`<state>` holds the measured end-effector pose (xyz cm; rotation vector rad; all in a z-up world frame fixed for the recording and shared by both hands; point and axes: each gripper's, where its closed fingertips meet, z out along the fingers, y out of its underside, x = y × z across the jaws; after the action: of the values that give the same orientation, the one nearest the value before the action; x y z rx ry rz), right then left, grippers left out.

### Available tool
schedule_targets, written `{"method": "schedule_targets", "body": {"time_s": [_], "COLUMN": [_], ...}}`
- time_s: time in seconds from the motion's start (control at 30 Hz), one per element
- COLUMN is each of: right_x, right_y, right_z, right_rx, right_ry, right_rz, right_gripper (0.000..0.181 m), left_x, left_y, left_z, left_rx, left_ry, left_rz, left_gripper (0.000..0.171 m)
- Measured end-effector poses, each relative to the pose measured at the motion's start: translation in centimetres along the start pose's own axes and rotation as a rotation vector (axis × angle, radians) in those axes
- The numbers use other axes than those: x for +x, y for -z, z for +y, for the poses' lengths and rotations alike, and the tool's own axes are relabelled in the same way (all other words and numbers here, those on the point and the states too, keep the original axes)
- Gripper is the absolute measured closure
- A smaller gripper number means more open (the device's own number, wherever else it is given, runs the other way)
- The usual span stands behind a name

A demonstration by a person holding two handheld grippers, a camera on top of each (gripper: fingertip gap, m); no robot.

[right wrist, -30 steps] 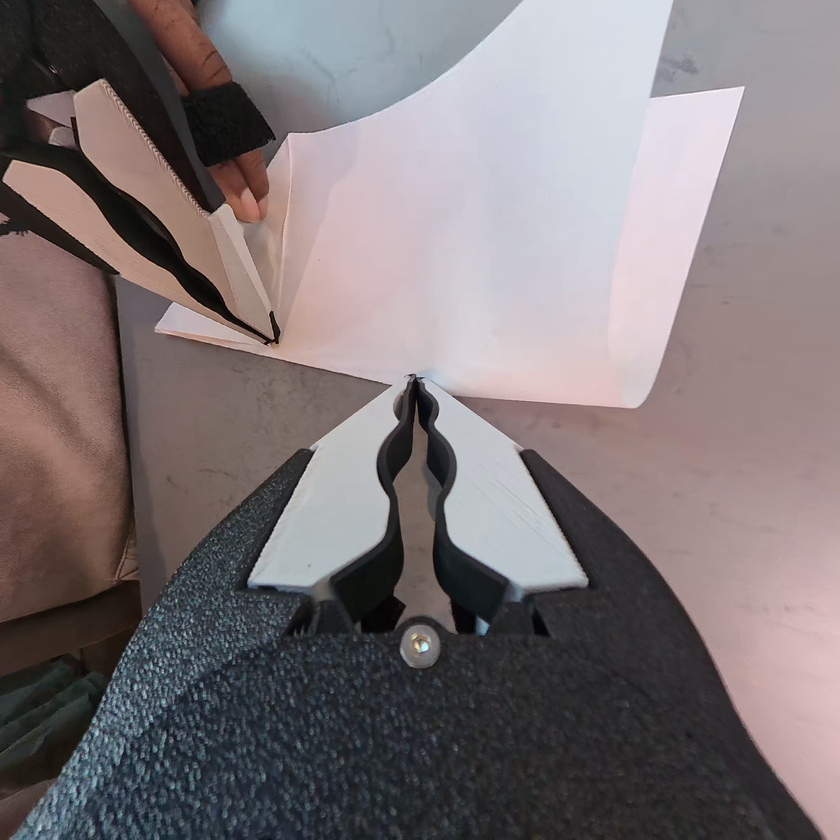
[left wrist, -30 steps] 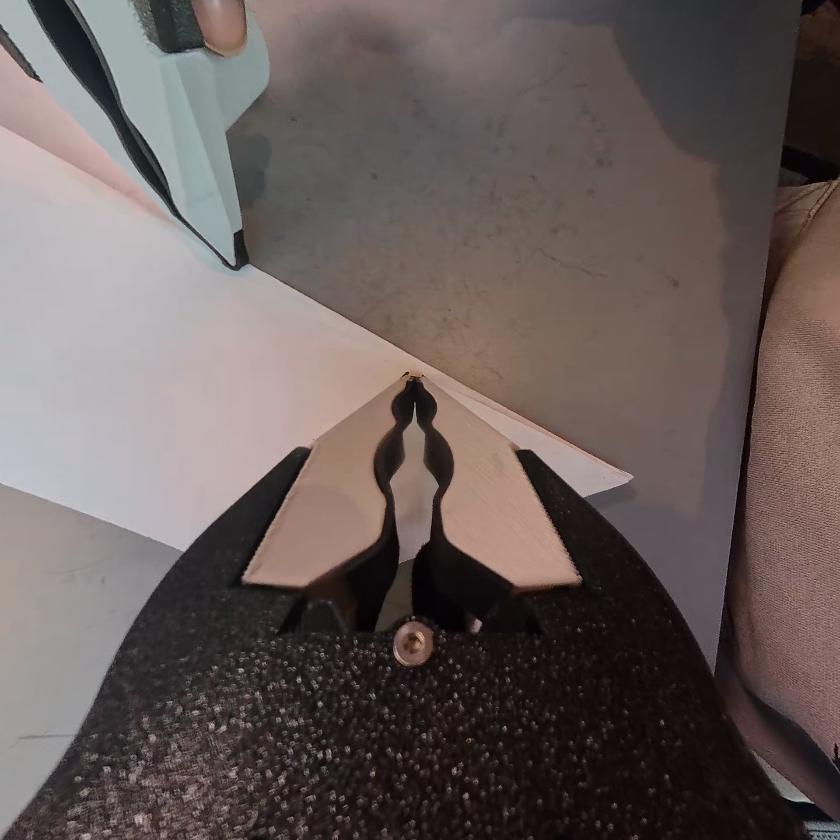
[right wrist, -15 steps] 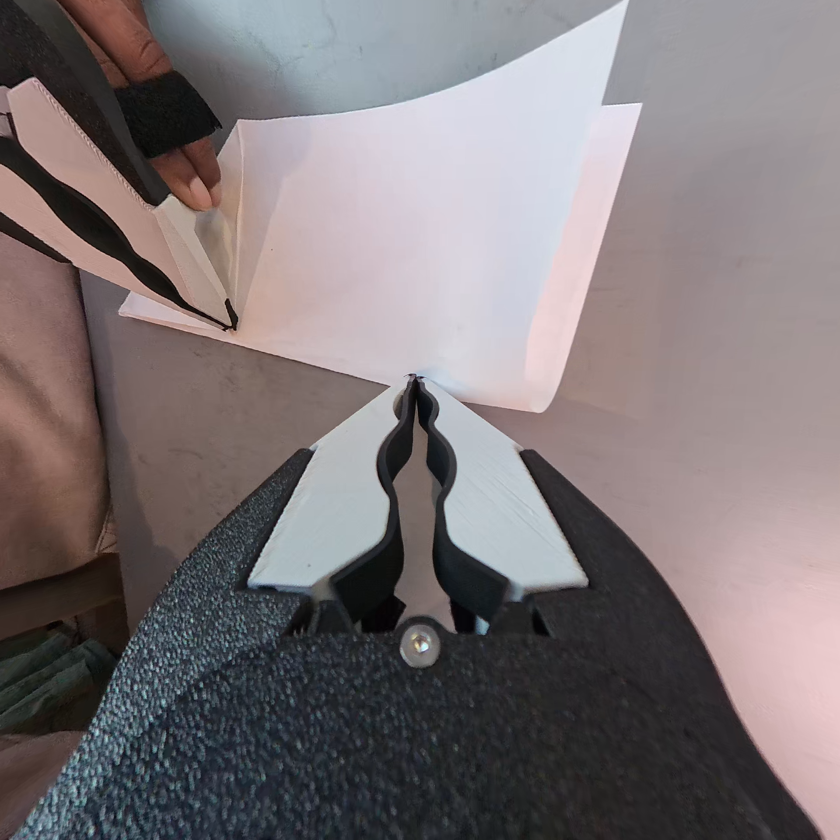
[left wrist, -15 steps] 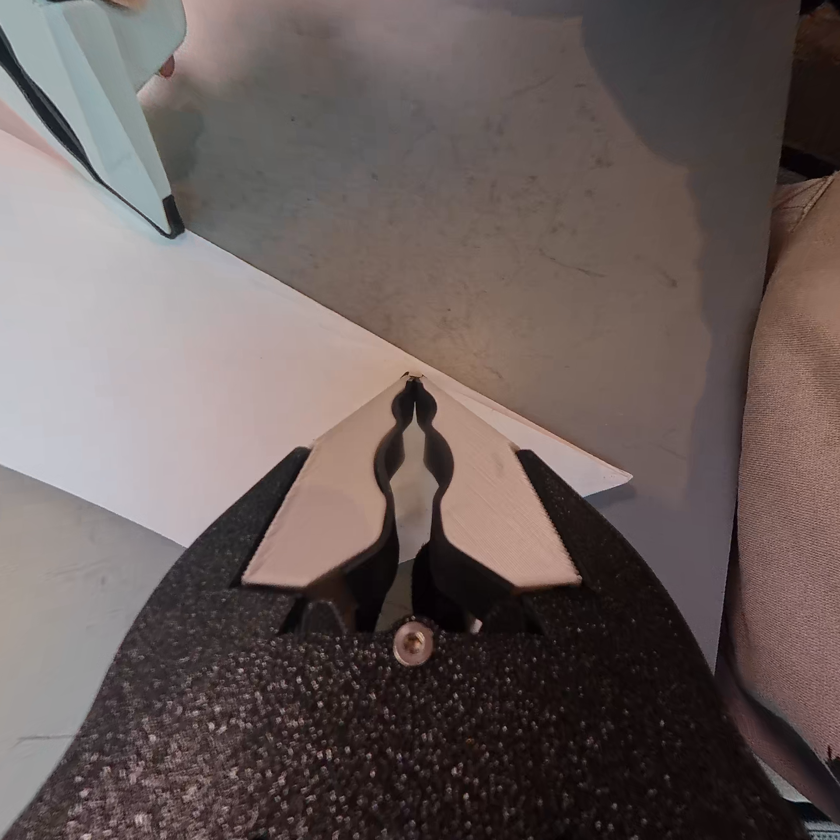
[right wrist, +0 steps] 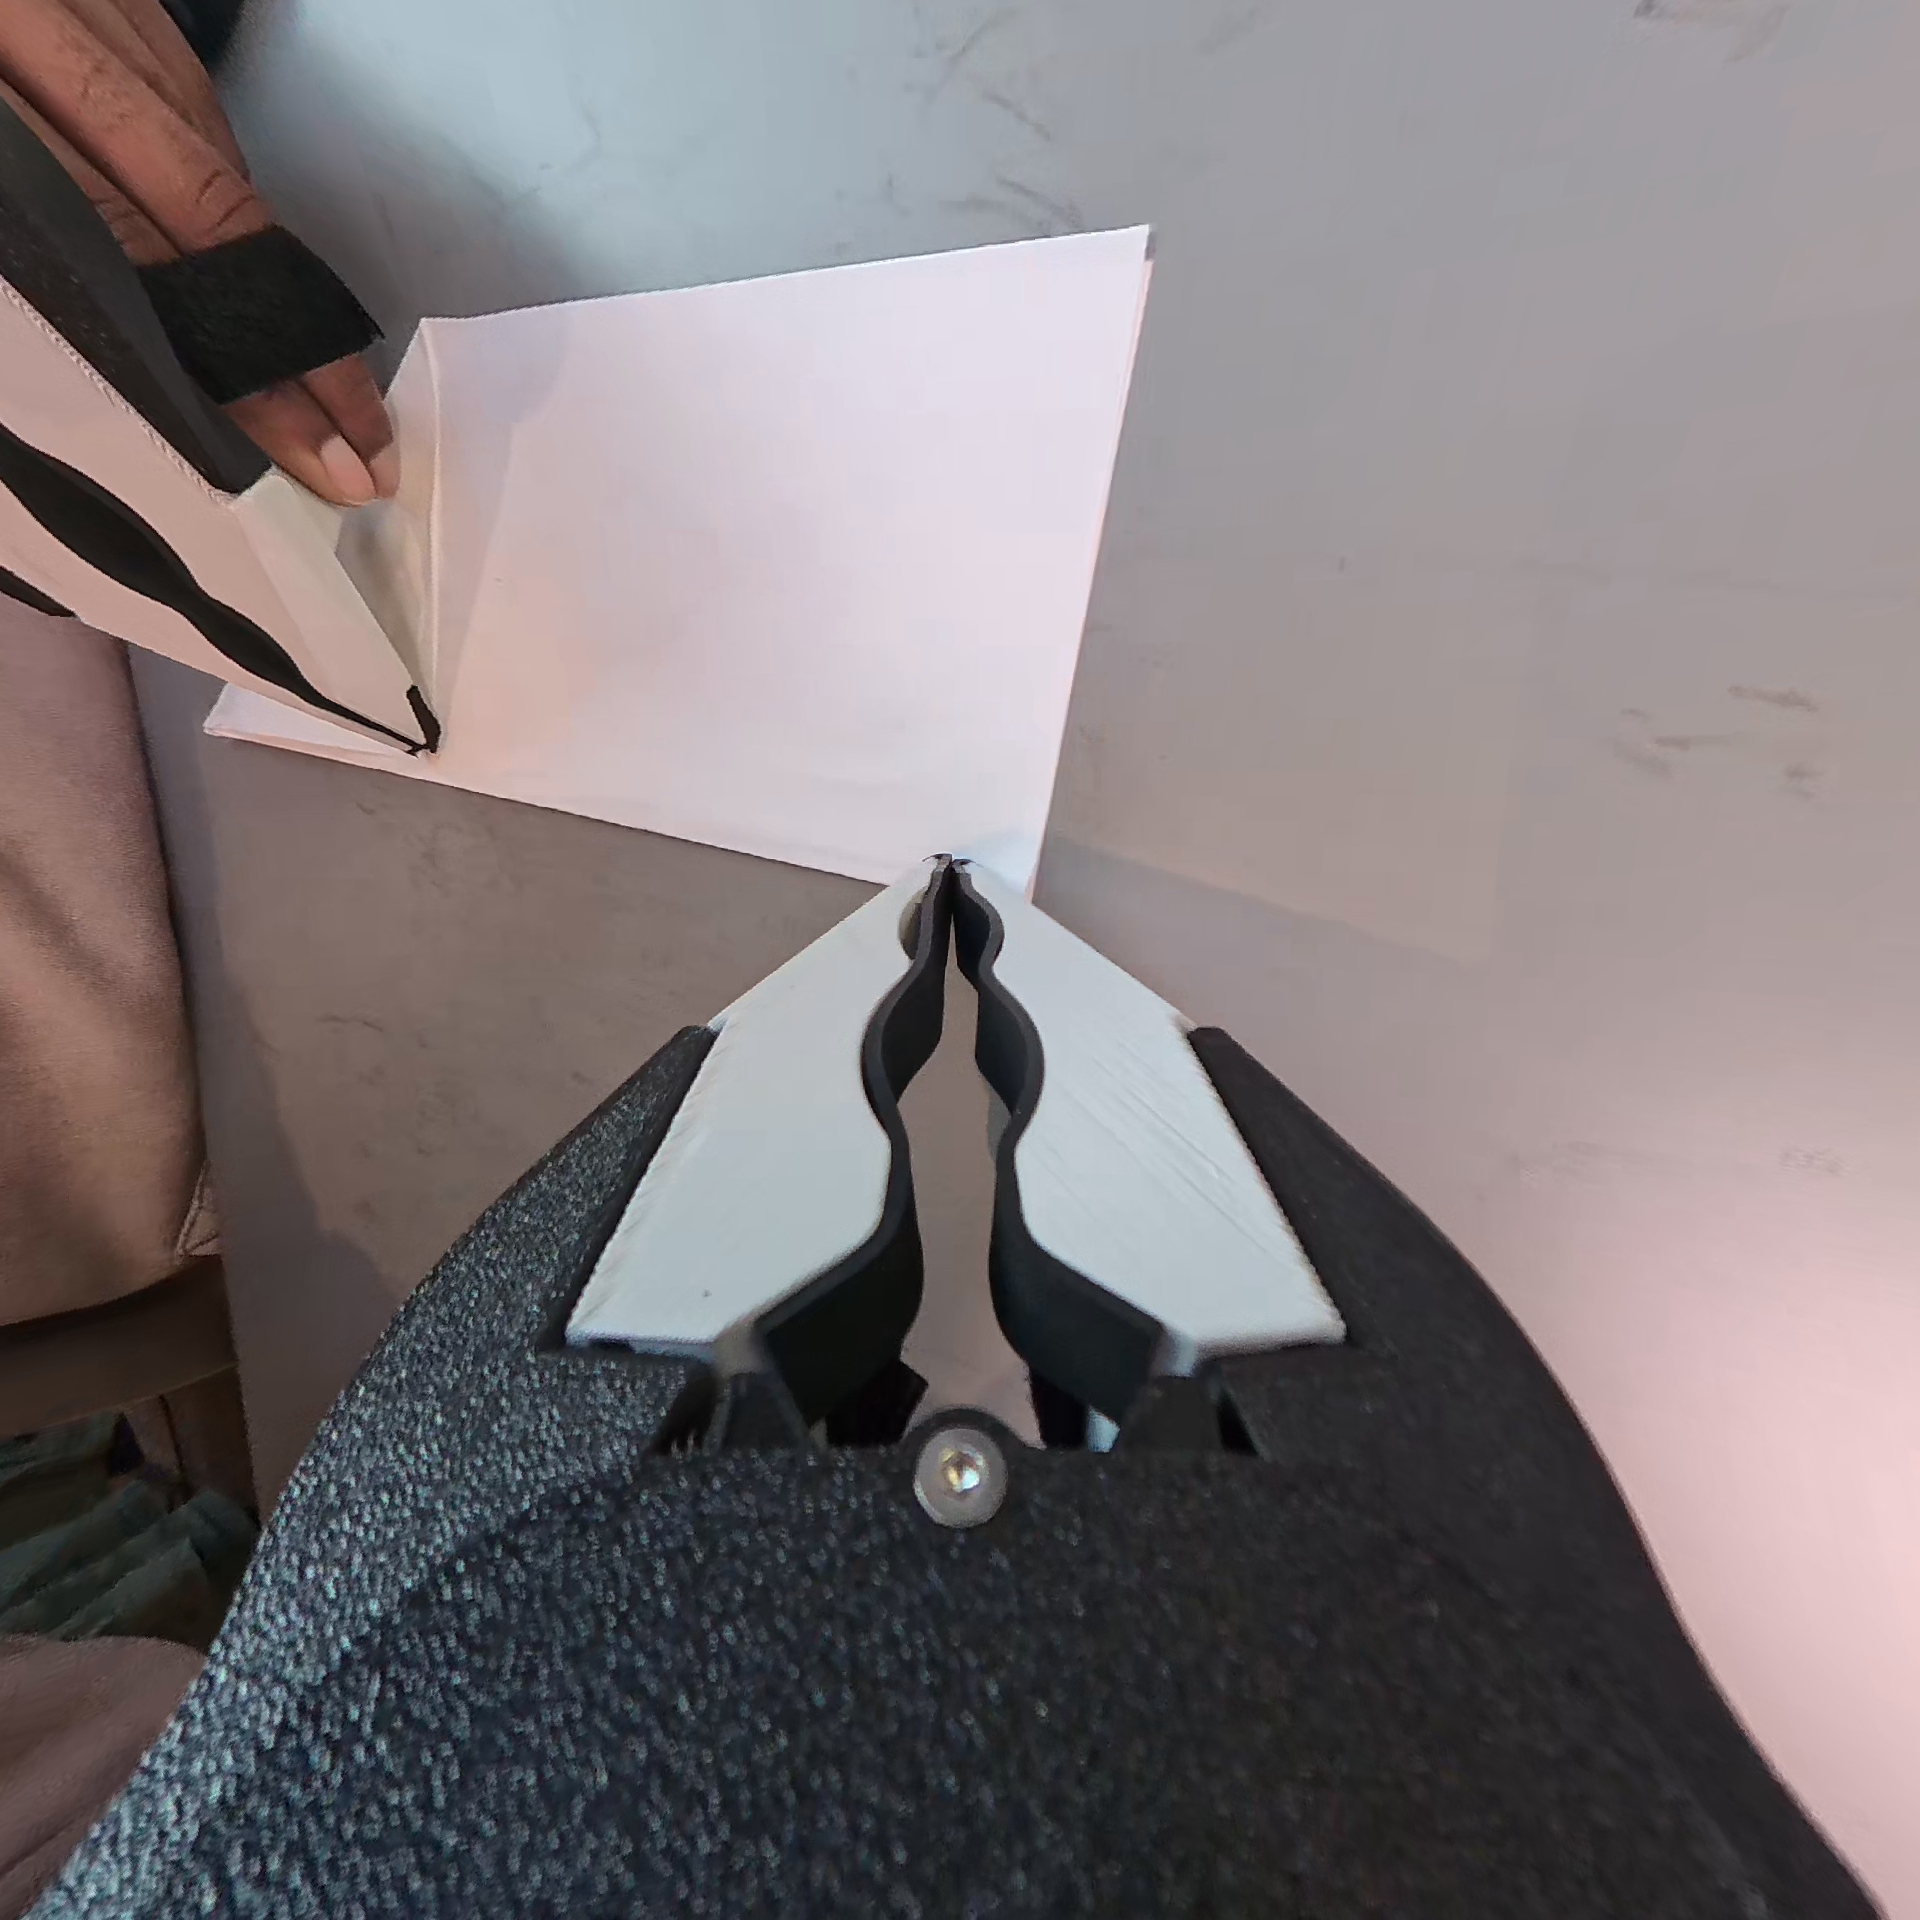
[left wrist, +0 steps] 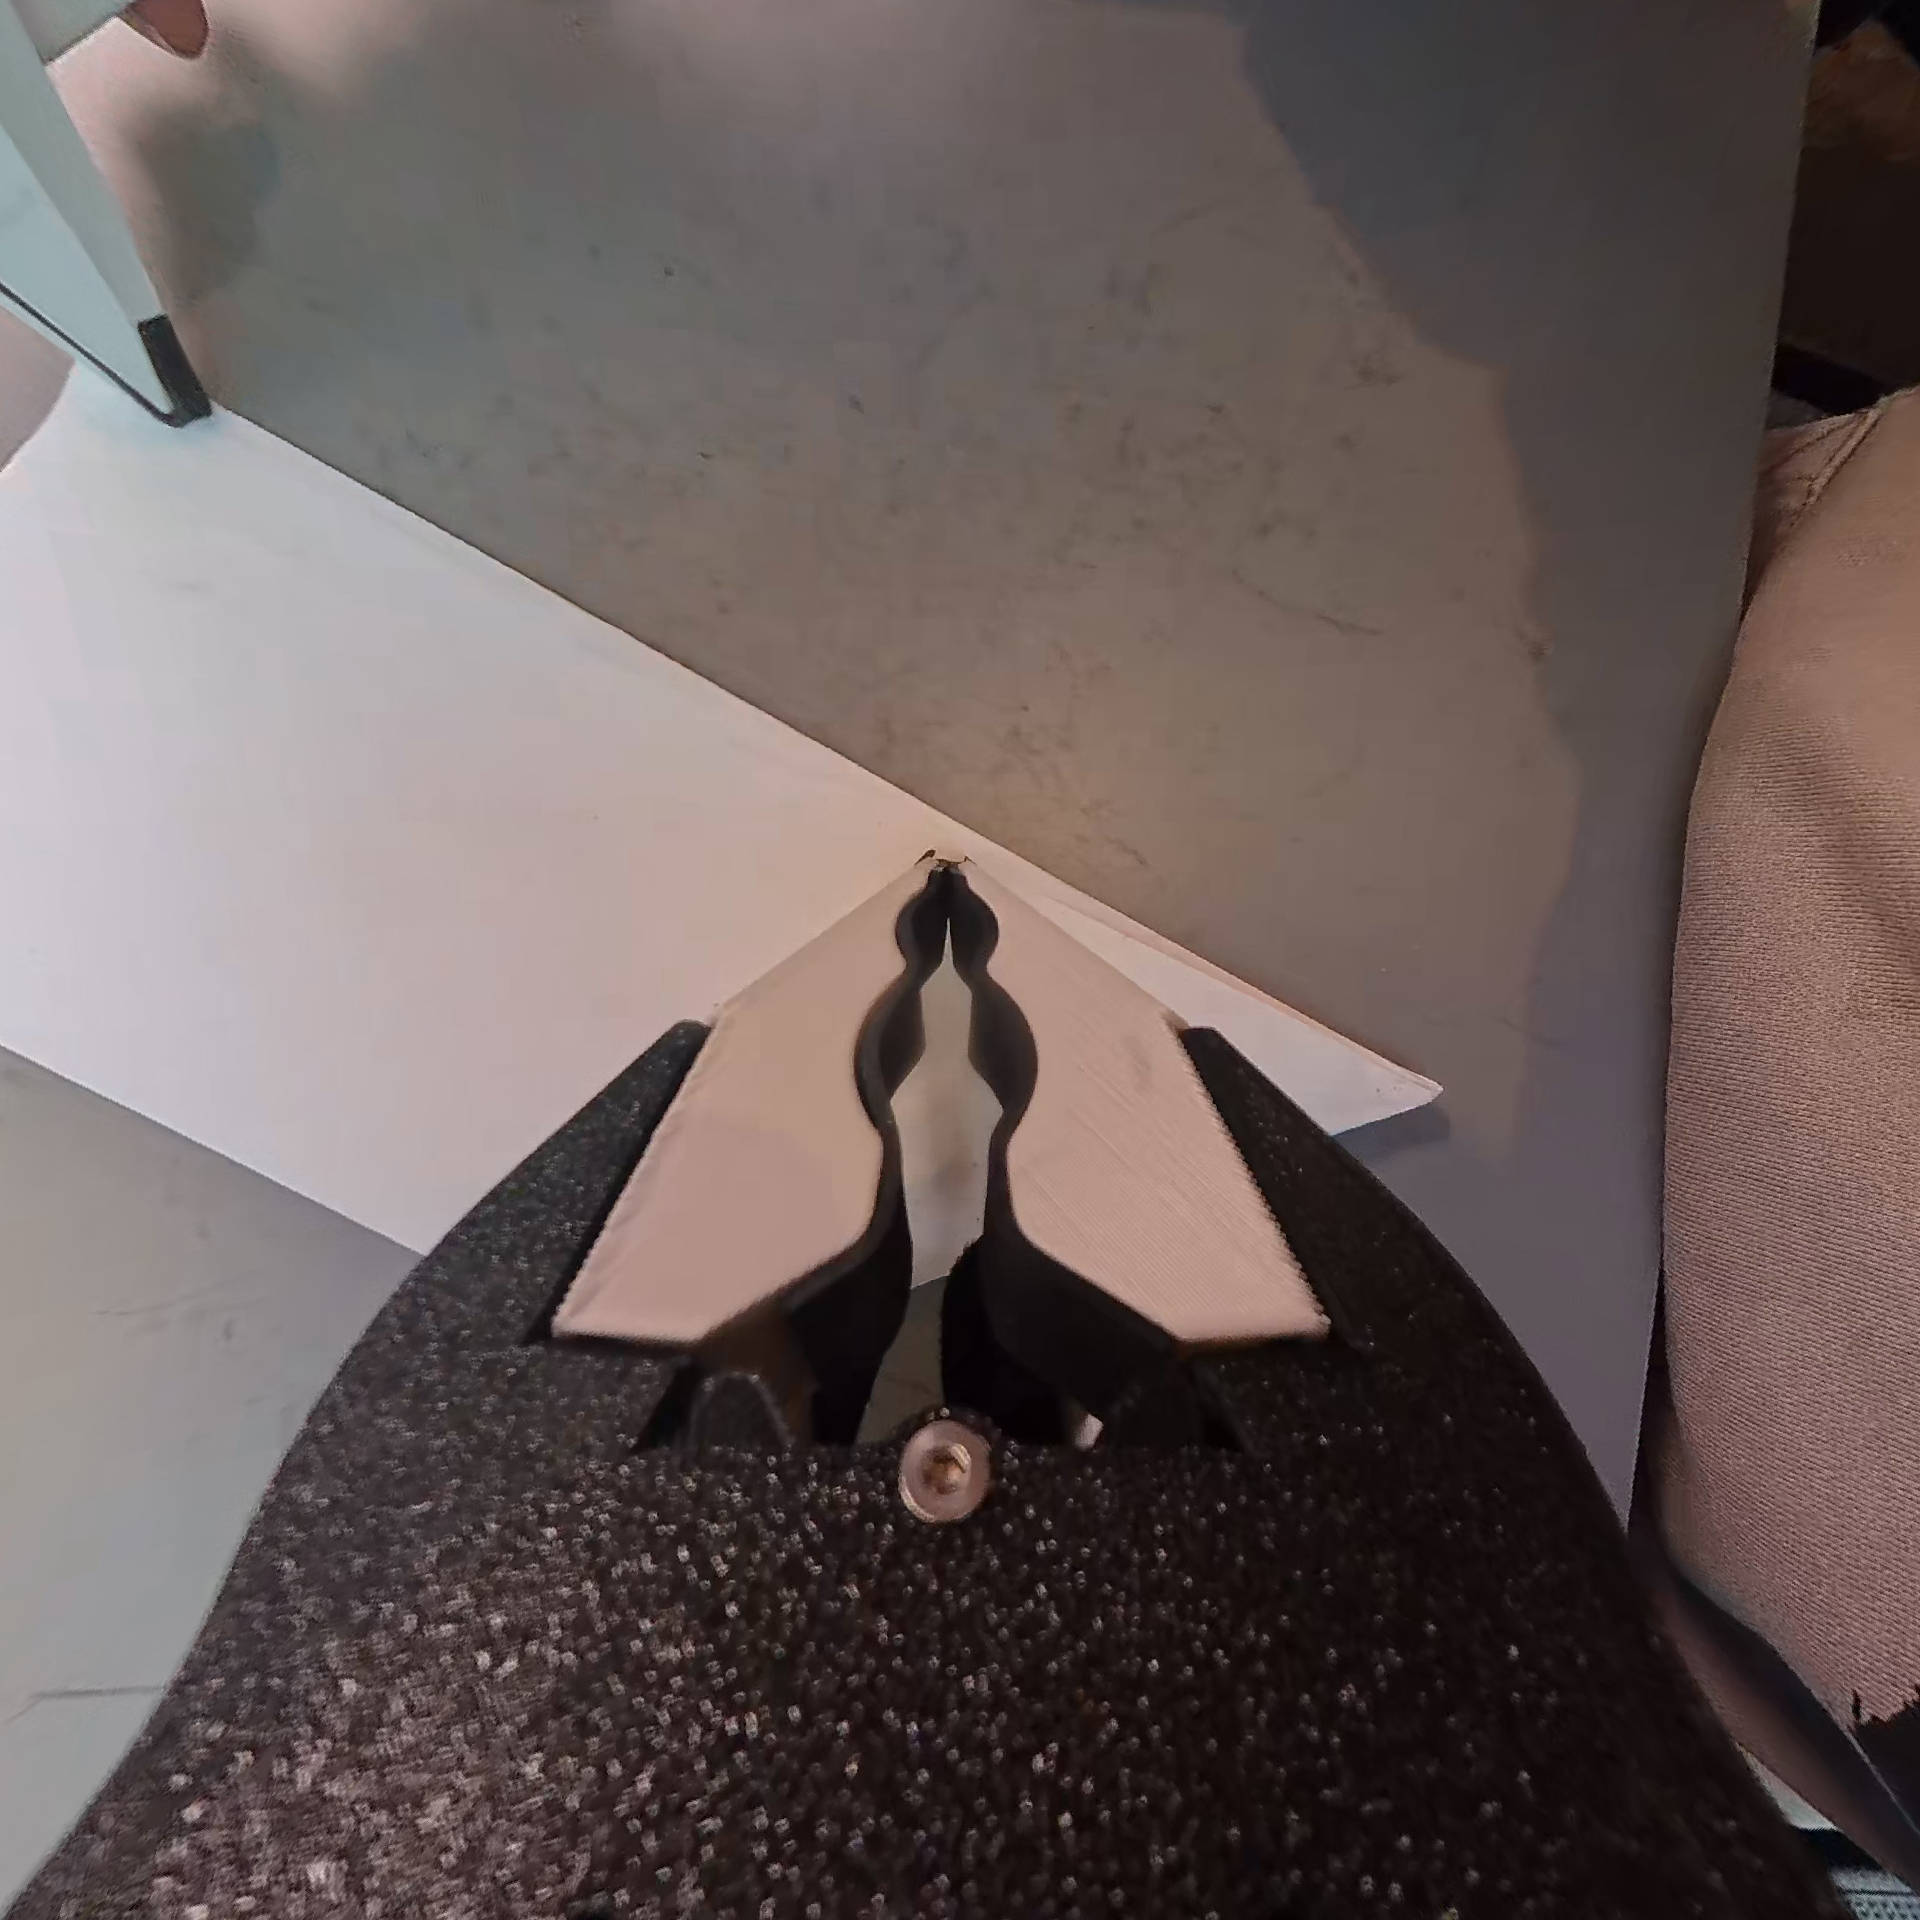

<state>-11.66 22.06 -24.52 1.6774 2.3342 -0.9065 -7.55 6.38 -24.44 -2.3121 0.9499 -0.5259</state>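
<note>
Our left gripper (left wrist: 945, 868) pinches the smooth white paper (left wrist: 343, 831) near its corner; our right gripper (right wrist: 943, 864), tips together, grips its folded top layer's edge. Paper lies folded on the scuffed grey table (right wrist: 1507, 623), both grippers angled downward.

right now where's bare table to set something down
Bare grey table lies right of and behind the folded white paper, and in front of it toward the table edge. The paper's near side is crowded: left gripper pins one corner, right gripper closed at the other.
</note>
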Motion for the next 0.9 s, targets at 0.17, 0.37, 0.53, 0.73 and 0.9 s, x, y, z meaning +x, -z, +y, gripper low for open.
{"method": "schedule_targets", "body": {"time_s": [0.17,0.37,0.53,0.73,0.9], "right_x": [0.7,1.3,-0.9,-4.5,-5.5], "right_y": [0.4,0.7,2.5,-1.0,-0.8], "right_z": [0.1,0.2,-2.0,0.2,3.7], "right_rx": [0.009,0.014,0.187,0.101,0.102], "right_ry": [-0.001,0.002,0.072,0.200,0.073], "right_rz": [-0.002,0.077,0.149,0.216,0.334], "right_gripper": [0.181,0.181,0.170,0.138,0.139], "left_x": [0.0,0.0,0.3,1.9,1.4], "left_y": [0.0,0.0,0.0,-0.3,2.2], "left_z": [0.0,0.0,0.1,0.0,-1.4], "left_rx": [0.001,-0.004,-0.017,-0.082,0.021], "left_ry": [0.006,0.007,-0.012,-0.102,-0.045], "left_rz": [0.007,0.012,0.028,0.133,0.127], "left_gripper": [0.171,0.171,0.171,0.171,0.169]}}
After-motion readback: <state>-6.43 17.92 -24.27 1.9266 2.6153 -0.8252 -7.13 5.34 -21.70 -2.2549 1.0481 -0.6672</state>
